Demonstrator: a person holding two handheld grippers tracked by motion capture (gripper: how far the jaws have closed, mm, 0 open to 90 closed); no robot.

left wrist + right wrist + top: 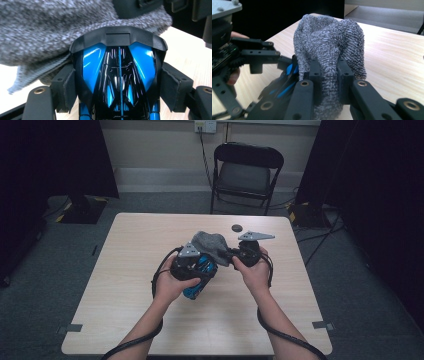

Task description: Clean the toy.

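Two tools (pixel 200 262) (pixel 239 254) mid-table, edges apparently far

A glossy blue-and-black toy car (pixel 120 82) is held off the desk (pixel 140 245) near its middle, with one end pointing towards the near edge. A speckled grey knitted sock (pixel 329 47) drapes over its far end, bunched into a soft hump.

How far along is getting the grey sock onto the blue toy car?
Done: the left gripper is clamped on the blue toy car, and the grey sock already drapes over its front. In hand: the right gripper pinches the sock's fabric. Left: most of the car's body is uncovered, so the sock is not yet fully on.
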